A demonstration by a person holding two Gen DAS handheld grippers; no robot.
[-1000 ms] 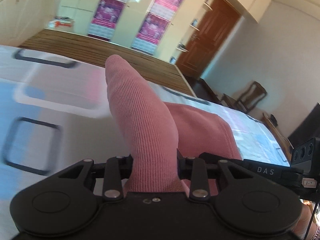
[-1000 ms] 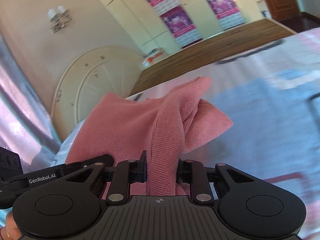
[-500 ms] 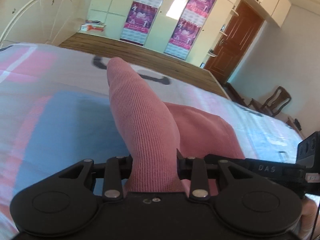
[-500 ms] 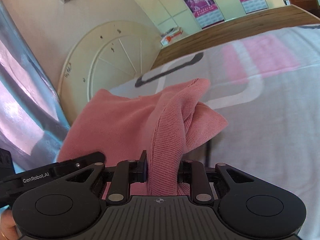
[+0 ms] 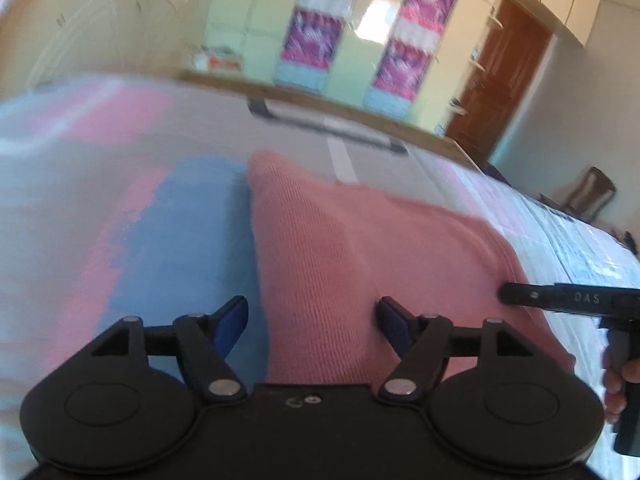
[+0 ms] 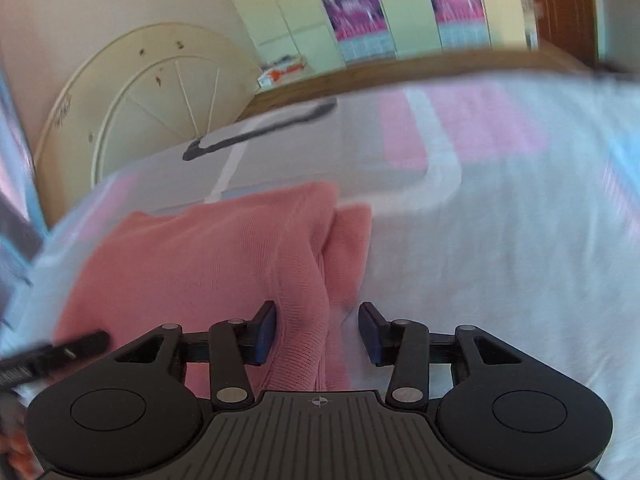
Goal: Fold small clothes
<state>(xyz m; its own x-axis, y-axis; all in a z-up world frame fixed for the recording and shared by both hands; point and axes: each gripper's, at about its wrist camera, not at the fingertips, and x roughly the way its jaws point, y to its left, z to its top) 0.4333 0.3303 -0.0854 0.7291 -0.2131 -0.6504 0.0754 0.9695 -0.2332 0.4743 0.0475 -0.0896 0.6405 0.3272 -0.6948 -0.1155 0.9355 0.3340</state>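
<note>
A pink knit garment lies folded on the pale patterned bedsheet. My left gripper stands over its near left edge with the jaws opening. The cloth runs between the blue pads but they do not press on it. In the right wrist view the same garment shows a raised fold at its right edge. My right gripper straddles that fold, jaws opening, with the right pad clear of the cloth. Each gripper shows in the other's view, the right gripper at the right edge.
A cream curved headboard stands at the bed's far left. A wooden bed edge runs along the far side, with wardrobes and posters behind. A brown door and a chair are at the right. A hand holds the right gripper.
Both grippers were shut on raised folds of the pink garment. Now both have spread their jaws, and the cloth has dropped and lies flatter on the bed.
</note>
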